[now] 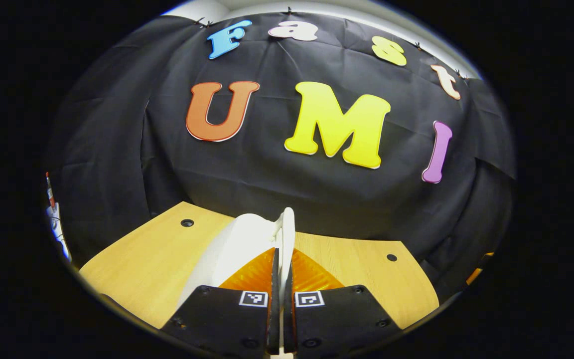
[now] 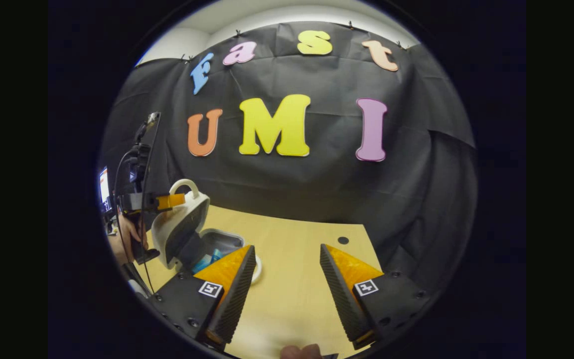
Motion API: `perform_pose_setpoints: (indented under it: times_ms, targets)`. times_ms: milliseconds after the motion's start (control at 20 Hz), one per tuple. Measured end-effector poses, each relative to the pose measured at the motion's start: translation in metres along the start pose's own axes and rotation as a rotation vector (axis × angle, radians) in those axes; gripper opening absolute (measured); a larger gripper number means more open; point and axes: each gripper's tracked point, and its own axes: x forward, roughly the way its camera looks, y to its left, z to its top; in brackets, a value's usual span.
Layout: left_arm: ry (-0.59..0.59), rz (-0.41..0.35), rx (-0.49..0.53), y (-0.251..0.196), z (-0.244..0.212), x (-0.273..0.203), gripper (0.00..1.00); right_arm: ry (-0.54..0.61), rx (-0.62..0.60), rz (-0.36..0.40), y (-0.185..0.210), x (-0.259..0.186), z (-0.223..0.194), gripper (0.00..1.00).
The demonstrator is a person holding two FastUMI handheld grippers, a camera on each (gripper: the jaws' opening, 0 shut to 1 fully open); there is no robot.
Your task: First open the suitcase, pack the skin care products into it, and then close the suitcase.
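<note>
The left gripper (image 1: pixel 282 279) is clenched on the white handle (image 1: pixel 287 234) at the rim of the suitcase lid (image 1: pixel 232 254), both orange fingers (image 1: pixel 254 274) pressed against the thin handle from either side. In the right gripper view this same gripper (image 2: pixel 170 201) shows at the far left, held by a hand (image 2: pixel 126 234), pinching the lid (image 2: pixel 180 227) just below its looped handle (image 2: pixel 184 186), with the lid tilted up and partly raised over the base. The suitcase (image 2: pixel 217 242) stands open at the left side of the wooden table (image 2: pixel 292 279), its grey inside showing, and something blue (image 2: pixel 207 262) lies in the base; what it is cannot be told, since the right gripper's left finger (image 2: pixel 227 271) covers part of it. The right gripper (image 2: pixel 287 279) is released, its two fingers spread wide apart with bare table between them, hovering near the suitcase but not touching it. A fingertip (image 2: pixel 299 351) shows at the bottom edge of that view.
</note>
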Motion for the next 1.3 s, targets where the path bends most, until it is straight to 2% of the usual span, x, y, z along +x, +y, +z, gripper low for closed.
perform_pose_setpoints:
  times_ms: [400, 600, 750, 950, 1100, 1300]
  targets:
    - [0.081, 0.052, 0.166, -0.075, -0.079, 0.04, 0.06, 0.035, -0.053, -0.052, -0.071, 0.003, -0.007, 0.77]
    - [0.134, 0.093, 0.254, -0.094, -0.116, 0.049, 0.06, 0.063, -0.061, -0.069, -0.097, 0.009, -0.014, 0.78]
    - [0.182, 0.122, 0.313, -0.098, -0.139, 0.058, 0.07, 0.084, -0.062, -0.058, -0.103, 0.014, -0.021, 0.77]
    - [0.293, 0.151, 0.29, -0.104, -0.18, 0.056, 0.1, 0.088, -0.077, -0.041, -0.106, 0.02, -0.02, 0.77]
    - [0.287, 0.159, 0.297, -0.107, -0.178, 0.058, 0.14, 0.086, -0.073, -0.042, -0.11, 0.022, -0.018, 0.77]
    - [0.323, 0.065, 0.283, -0.123, -0.184, 0.057, 0.28, 0.083, -0.07, -0.041, -0.107, 0.018, -0.019, 0.77]
